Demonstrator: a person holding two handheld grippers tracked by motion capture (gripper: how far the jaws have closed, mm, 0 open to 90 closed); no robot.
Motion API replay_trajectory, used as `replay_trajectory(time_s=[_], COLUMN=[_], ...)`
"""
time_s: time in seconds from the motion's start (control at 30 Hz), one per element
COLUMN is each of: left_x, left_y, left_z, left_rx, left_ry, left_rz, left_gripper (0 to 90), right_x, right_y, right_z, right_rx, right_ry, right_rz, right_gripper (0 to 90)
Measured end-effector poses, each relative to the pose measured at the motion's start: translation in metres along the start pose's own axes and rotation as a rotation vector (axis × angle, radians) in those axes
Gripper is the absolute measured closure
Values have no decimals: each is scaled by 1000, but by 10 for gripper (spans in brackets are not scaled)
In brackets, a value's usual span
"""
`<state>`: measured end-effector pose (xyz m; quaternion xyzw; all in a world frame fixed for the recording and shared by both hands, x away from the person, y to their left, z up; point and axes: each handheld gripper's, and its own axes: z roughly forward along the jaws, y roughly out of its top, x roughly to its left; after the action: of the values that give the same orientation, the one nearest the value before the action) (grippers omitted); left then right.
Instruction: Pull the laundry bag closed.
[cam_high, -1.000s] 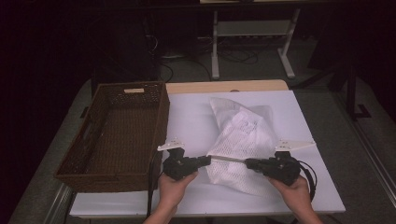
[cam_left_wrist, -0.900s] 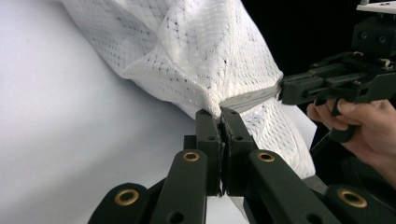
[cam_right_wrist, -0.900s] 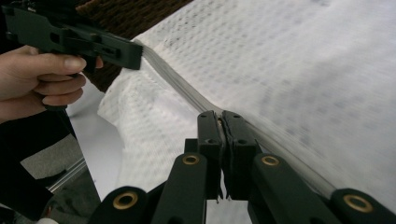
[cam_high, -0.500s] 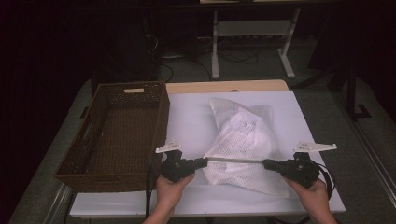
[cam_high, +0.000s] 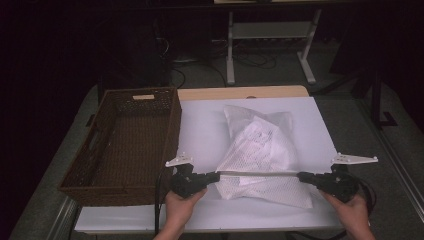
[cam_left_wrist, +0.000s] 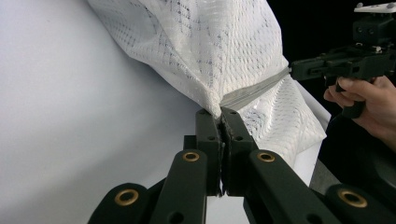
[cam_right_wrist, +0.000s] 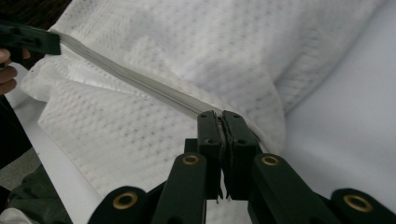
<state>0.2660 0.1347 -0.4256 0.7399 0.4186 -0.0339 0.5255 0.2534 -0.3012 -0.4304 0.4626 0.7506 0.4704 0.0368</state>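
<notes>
Clamping one end of the grey zipper is the left gripper, its jaws pressed together on the corner of the white mesh bag, as the left gripper view is showing. The right gripper is pinching the opposite end of that zipper, jaws likewise closed on the fabric in the right gripper view. Between the two, the zipper is running taut and straight across the bag's near edge, above the white table surface.

The mesh bag is lying on that surface, near its middle, with its far end resting flat and its near end being lifted and stretched by both grips. Something white, possibly folded cloth or paper with dark marks, is showing through the mesh; what it is cannot be told. Whether the zipper is closed along its whole length cannot be told either.

Judged risks from here:
- Spreading the hands further is likely to be overloading the pinch; the thin tape may be slipping out of one pair of jaws, letting the bag drop back.
- Pulling unevenly may be straining the mesh at the seam or dragging the bag off the near table edge.
- An unfastened zipper may be letting the contents spill if the bag is being tipped.

The brown wicker basket is standing just left of the white surface, apart from the bag, with nothing lying inside it.
</notes>
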Motion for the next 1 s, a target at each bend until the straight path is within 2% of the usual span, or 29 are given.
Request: replay_trajectory(time_s=[0.2, 0.27, 0.43, 0.7, 0.8, 1.0], left_x=[1, -1, -2, -1, -1, -5], left_y=[-3, -4, -4, -7, -6, -3], left_z=[-1, 1, 1, 0, -3, -6], left_rx=[2, 5, 6, 5, -6, -1], left_ry=[-2, -4, -5, -1, -3, 12], left_rz=[0, 7, 15, 19, 24, 55], left_gripper=[878, 878, 878, 851, 787, 683], right_x=[-15, -20, -20, -17, -14, -5], right_y=[-6, -9, -12, -11, -8, 3], right_z=[-8, -10, -10, -12, -13, -7], right_rx=[5, 3, 5, -12, -27, -15], right_ry=[-33, -25, -38, -33, -41, -48], right_rz=[33, 49, 40, 1, -22, -86], right_gripper=[863, 863, 862, 833, 719, 640])
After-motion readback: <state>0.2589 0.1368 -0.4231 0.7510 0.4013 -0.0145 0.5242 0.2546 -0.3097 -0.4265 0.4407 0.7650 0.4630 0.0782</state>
